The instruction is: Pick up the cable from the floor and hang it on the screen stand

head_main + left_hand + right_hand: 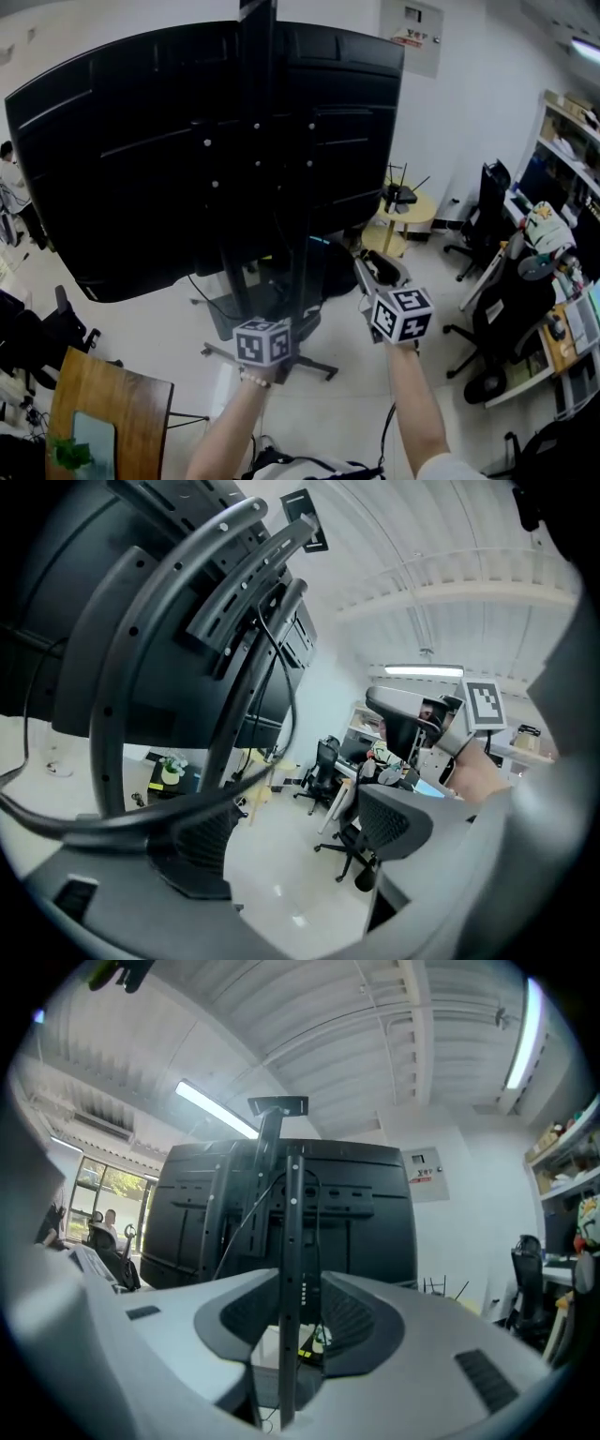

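Note:
The big black screen (187, 141) hangs on its stand's upright (302, 272), seen from behind. In the left gripper view a black cable (286, 682) loops over the stand's curved bracket (178, 583) and runs down to the left across my left jaw's pad. My left gripper (300, 846) is wide open and nothing is pinched. My right gripper (291, 1321) is open too. Through its gap I see the thin perforated upright (291, 1241), which no pad presses on. In the head view both marker cubes (263, 341) hover low before the stand, the right gripper (367, 267) just right of the upright.
The stand's dark base (281, 309) spreads on the pale floor. A small round yellow table (405, 208) stands behind it. Office chairs (487, 220) and cluttered desks (558, 281) line the right. A wooden table (108, 412) sits at the lower left. A person (11, 173) sits far left.

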Tool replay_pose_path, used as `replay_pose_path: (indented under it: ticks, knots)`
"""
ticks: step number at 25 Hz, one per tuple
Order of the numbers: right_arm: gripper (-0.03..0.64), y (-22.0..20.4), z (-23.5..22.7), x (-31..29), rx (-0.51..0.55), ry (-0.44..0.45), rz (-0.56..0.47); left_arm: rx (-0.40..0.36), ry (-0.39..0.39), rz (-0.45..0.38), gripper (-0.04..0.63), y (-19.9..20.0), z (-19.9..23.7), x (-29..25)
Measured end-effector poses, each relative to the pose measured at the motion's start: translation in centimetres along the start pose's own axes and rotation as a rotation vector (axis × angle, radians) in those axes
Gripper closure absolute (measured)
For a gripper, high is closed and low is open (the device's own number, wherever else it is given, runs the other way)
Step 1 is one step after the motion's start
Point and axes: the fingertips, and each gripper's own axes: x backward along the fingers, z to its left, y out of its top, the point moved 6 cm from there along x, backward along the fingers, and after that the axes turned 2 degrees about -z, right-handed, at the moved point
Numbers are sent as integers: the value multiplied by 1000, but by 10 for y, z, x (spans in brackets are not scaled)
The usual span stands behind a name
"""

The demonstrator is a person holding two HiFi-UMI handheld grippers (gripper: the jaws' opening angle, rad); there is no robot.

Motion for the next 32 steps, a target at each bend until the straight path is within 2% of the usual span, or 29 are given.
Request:
replay_pose_path:
  ticks: [8,9,10,11,12,13,15,17,20,24,27,32]
  knots:
    - [474,-95,-9,86,-120,109,133,-3,86,48,183,-77,-54,12]
    - [496,-109,-10,97,-127,114,160,-12,98,44,191,-86,-61,17]
    - [546,-123,-11,107,-132,115,188,-23,114,35,249,-94,-68,24]
    - [582,-137,-12,116,-143,113,212,-34,135,22,400,-101,-74,31]
    - [593,-150,-14,125,-162,113,230,-42,159,9,491,-109,-79,38]
    - [608,-162,-16,133,-189,114,242,-48,188,-3,496,-116,-82,45]
    - [612,-182,-16,150,-247,123,262,-60,253,-23,565,-130,-90,60]
    - [614,-198,-14,166,-297,132,281,-70,305,-40,595,-147,-97,76]
    - [614,-215,-9,186,-336,136,305,-47,333,-53,595,-170,-104,93]
    - [614,-220,6,198,-333,138,323,24,344,-93,595,-186,-106,105]
    - [614,-210,17,196,-319,159,309,45,346,-101,595,-182,-104,106]
    - [614,-182,26,192,-308,171,246,19,334,-107,595,-162,-107,105]
